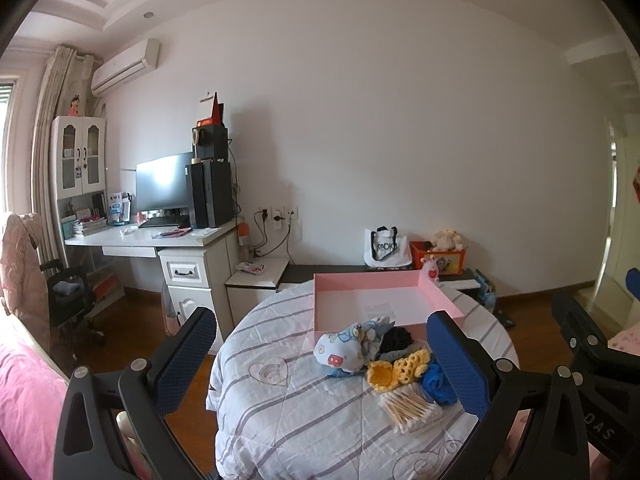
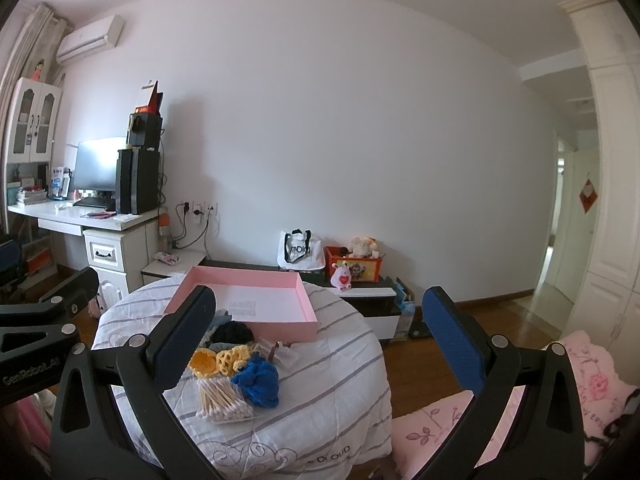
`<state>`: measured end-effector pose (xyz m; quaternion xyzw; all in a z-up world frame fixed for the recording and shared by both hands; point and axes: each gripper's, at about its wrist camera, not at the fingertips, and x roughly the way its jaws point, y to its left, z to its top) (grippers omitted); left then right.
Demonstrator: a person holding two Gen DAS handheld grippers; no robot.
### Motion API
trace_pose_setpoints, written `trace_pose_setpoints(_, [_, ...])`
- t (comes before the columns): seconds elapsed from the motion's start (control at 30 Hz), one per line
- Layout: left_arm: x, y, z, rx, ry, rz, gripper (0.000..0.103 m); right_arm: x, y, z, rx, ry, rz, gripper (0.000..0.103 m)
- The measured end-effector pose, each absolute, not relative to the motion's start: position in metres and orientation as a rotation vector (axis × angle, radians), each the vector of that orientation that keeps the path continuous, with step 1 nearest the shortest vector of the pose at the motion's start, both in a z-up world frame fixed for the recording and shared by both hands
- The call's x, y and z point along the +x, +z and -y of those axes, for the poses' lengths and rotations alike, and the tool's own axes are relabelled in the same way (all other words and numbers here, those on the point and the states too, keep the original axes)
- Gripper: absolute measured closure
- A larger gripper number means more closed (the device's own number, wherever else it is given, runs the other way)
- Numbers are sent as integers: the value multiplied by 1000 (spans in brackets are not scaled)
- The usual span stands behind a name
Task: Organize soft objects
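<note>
- Hovering wide open over the counter (image 1: pixel 280 420), both tools empty: left tool (image 1: pixel 332 356), right tool (image 2: pixel 320 340).
- Lying in a tight heap just in front of the pink tray (image 1: pixel 444 296): cartoon cloth (image 1: pixel 340 350), black knit (image 2: pixel 232 334), yellow crochet (image 2: pixel 218 362), blue knit (image 2: pixel 258 382), bag of swabs (image 2: pixel 224 404).
- Sitting empty, the tray — nothing sorted yet, judging by its bare bottom.
- Risking a double grab: pieces touching and overlapping, so closing on one likely dragging a neighbour along.
- Risking slippage: loose knit squashing between pads and sagging out on the lift.
- Risking a tear or spill: thin swab bag catching on a finger beside the blue knit.
- Risking a nudge: low tray sliding on the soft quilted cover if bumped at its near wall.
- Risking a tool clash, both working the same small heap.
- Hiding behind the left tool's right finger (image 1: pixel 458 364): part of the blue knit.
- Blocking the cartoon cloth in the right view: the right tool's left finger (image 2: pixel 182 344).
- Remaining unclear: small brownish item (image 2: pixel 280 348) beside the crochet.
</note>
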<state>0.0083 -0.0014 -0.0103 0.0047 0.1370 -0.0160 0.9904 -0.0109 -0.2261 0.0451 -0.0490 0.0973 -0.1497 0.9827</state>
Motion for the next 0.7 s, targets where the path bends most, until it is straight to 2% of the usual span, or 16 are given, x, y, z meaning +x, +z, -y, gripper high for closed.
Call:
trace_pose_setpoints(0.4, [29,-18,-3,7,-36,-374,0,7,34,224,-109,-287,-286,0])
trace_pose_setpoints(0.7, [65,-37,-14,-8,-32,-522,0,42,8,214,-133,-265,-412,0])
